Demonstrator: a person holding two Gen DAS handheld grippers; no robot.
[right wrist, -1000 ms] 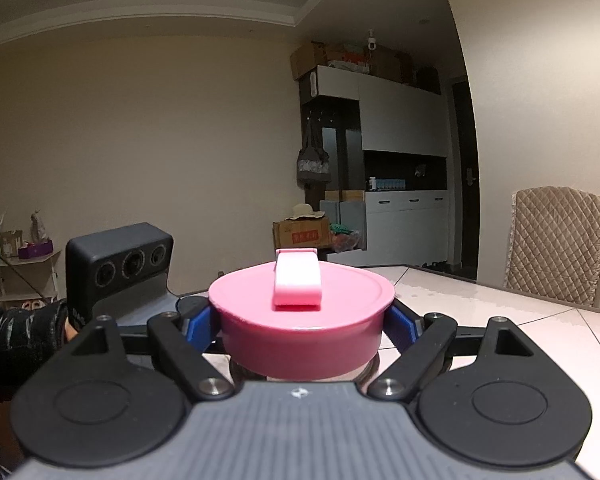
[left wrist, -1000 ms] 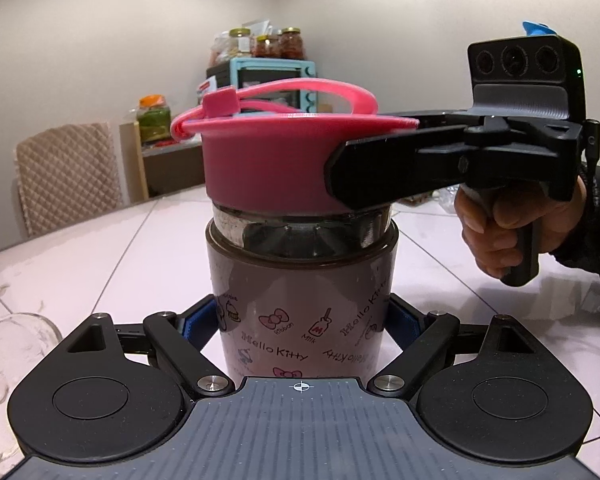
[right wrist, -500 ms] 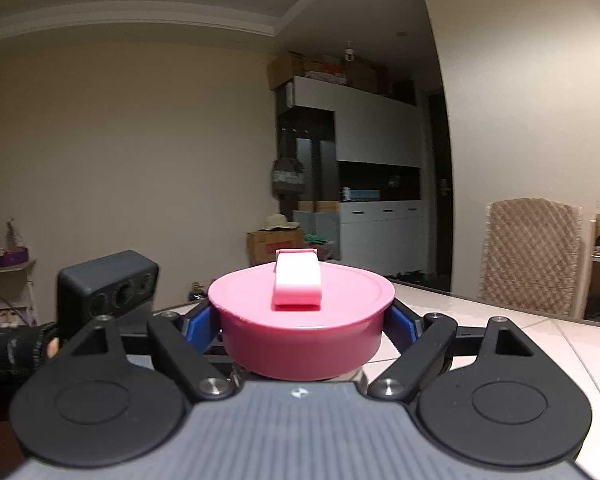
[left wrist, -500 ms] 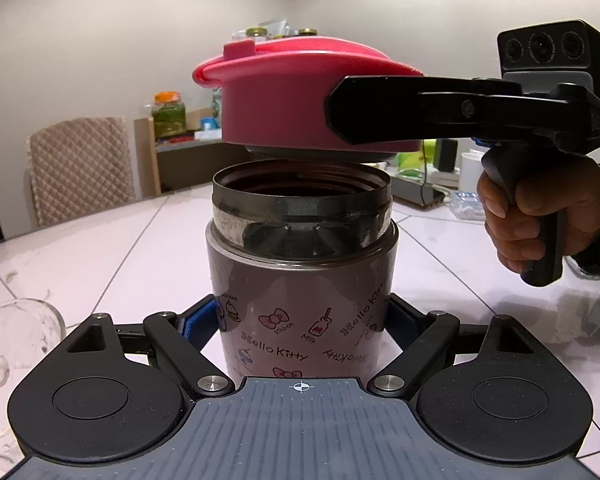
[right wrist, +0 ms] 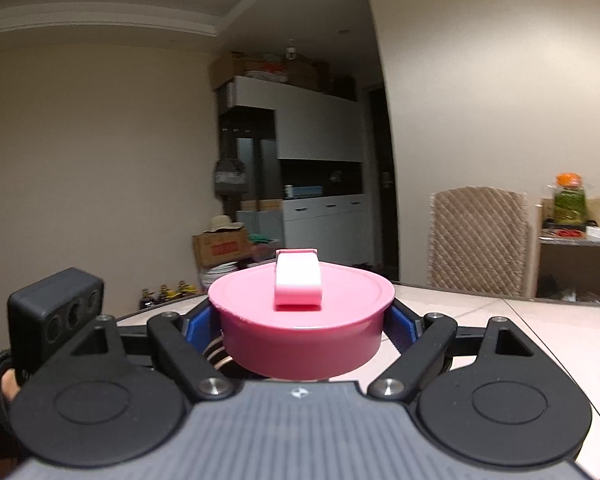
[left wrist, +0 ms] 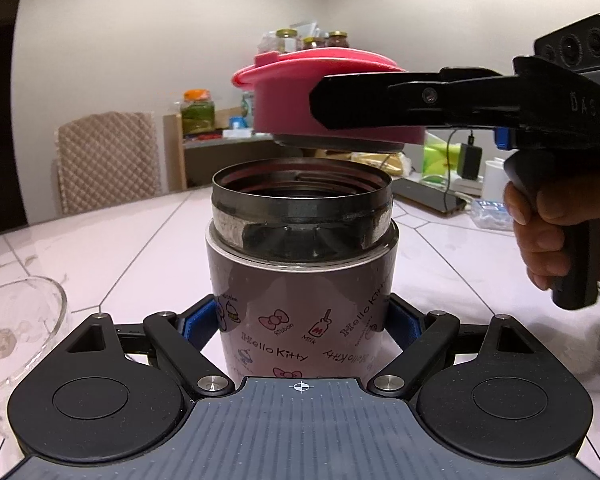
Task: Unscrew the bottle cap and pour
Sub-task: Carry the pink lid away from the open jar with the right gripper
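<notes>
Now my right gripper (right wrist: 300, 320) is clamping the pink cap (left wrist: 331, 92), holding it clear above the open flask (left wrist: 301, 264). My left gripper (left wrist: 300, 320) is clenching the flask body. Next: park cap, tip toward the glass bowl (left wrist: 20, 320).

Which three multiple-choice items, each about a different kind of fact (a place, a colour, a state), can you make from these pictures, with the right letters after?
1. Where is the cap?
A. screwed on the bottle
B. in the air above the bottle
C. lying on the table

2. What colour is the cap?
A. pink
B. green
C. white

3. What is the state of the bottle?
A. open and upright
B. closed
C. tipped over

Answers: 1 B, the right tool holds it, with a gap over the rim. 2 A, pink in both views. 3 A, the left tool grips it, mouth uncovered.
</notes>
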